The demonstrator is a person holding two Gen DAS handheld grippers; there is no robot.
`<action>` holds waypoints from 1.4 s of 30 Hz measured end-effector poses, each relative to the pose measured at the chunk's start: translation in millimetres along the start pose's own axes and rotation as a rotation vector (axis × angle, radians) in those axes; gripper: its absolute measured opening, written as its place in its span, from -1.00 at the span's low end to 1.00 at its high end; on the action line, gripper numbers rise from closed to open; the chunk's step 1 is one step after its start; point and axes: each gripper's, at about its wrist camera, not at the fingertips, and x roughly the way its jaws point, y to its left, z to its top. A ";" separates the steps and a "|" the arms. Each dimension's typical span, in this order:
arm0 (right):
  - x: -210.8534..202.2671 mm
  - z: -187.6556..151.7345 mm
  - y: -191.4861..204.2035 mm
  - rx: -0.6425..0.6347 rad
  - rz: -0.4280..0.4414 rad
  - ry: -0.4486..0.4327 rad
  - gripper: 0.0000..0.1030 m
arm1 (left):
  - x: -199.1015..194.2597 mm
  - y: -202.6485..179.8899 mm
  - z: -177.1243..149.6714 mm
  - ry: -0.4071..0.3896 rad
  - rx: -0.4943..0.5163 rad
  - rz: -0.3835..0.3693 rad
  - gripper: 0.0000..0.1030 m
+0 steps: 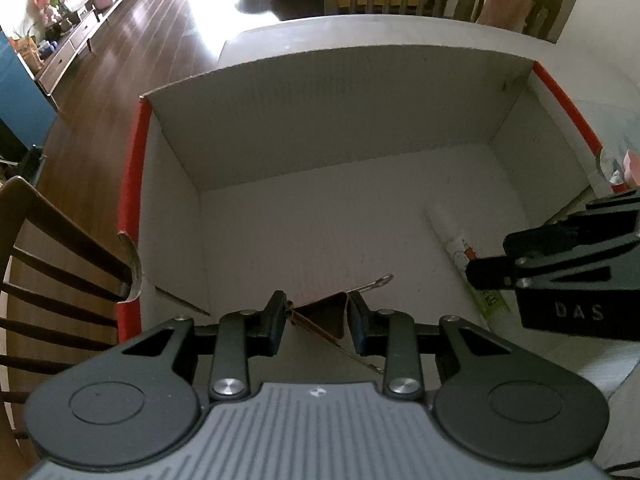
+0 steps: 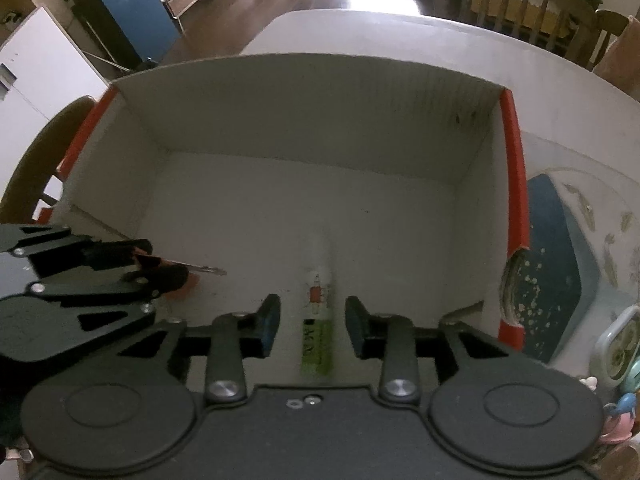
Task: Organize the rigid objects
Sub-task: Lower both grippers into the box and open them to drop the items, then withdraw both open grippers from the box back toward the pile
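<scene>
A white cardboard box (image 1: pixel 360 128) with red-edged side walls is seen on a pale surface (image 1: pixel 400 28), and both claws are pointed down into it.

In the left wrist view, the left claw (image 1: pixel 318 314) is seen pinching a brown binder clip (image 1: pixel 326 314) by its body, with one wire handle sticking out toward the box floor and the other running back under the right finger. The clip is held low over the near part of the box floor. A wooden chair back (image 1: pixel 60 272) at the left of the box and a low cabinet along a dark wood floor are shown only here. The right claw (image 1: pixel 486 276) enters from the right edge, with its tips at the green end of the tube.

In the right wrist view, a white tube with a green end (image 2: pixel 318 320) is seen lying on the box floor, straight between the fingers of the right claw (image 2: pixel 310 326). The fingers are spread, and a gap is left on each side of the tube, so no pad presses on it. The left claw (image 2: pixel 160 272) appears at the left, where the clip is mostly hidden behind its fingers. A blue mat (image 2: pixel 556 264) and a small clock (image 2: pixel 620 344) right of the box are shown only in this view.
</scene>
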 end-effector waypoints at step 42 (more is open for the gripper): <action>-167.7 -80.0 -10.7 -0.049 0.128 -0.394 0.59 | -147.6 -36.5 -32.7 -0.311 -0.032 -0.035 0.33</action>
